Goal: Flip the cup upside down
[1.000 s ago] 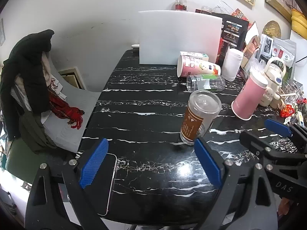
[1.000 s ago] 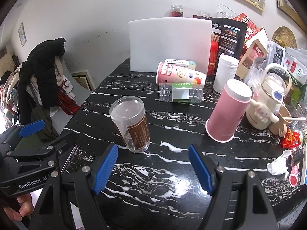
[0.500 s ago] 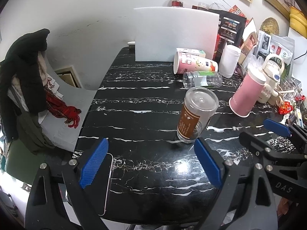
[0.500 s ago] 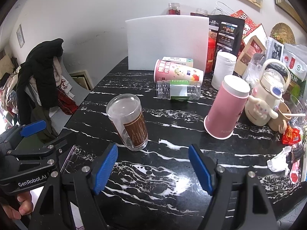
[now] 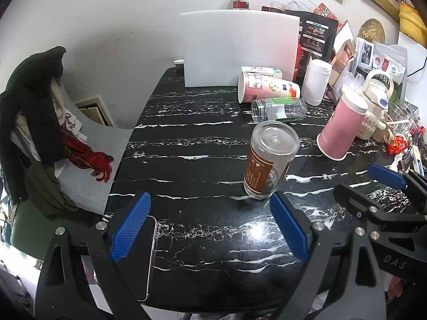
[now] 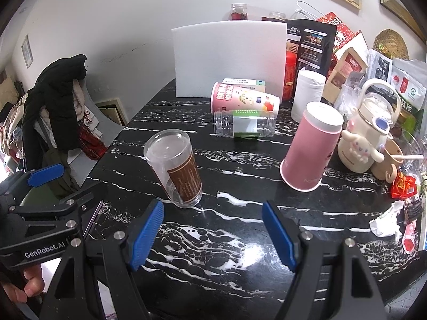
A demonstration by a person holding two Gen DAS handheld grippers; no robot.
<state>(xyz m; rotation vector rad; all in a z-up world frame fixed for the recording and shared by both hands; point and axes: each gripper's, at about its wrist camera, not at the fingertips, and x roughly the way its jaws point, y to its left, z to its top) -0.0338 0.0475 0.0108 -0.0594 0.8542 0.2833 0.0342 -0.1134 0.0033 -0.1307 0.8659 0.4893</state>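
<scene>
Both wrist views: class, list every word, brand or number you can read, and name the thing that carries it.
"GenRobot.AI": on the left gripper body, seen in the right wrist view.
"DAS": on the right gripper body, seen in the left wrist view.
Too small or blurred to read: the brown label on the clear cup, the print on the lying pink cup, the black pouch.

Ahead of both grippers, the table [image 5: 186, 144] is polished black stone with white veins, glossy enough to throw back a lamp glare. The cup [image 5: 269, 160] just beyond the left gripper [image 5: 210, 229] is clear, smooth plastic with a matt brown paper label. Both grippers, the right gripper [image 6: 213, 229] included, are matt black plastic with blue ribbed pads [image 5: 130, 226] and small metal screws. Further off lie a clear ribbed plastic bottle [image 6: 245, 126], a pink paper cup [image 6: 309, 152] and a matt white foam board [image 6: 229, 58].
</scene>
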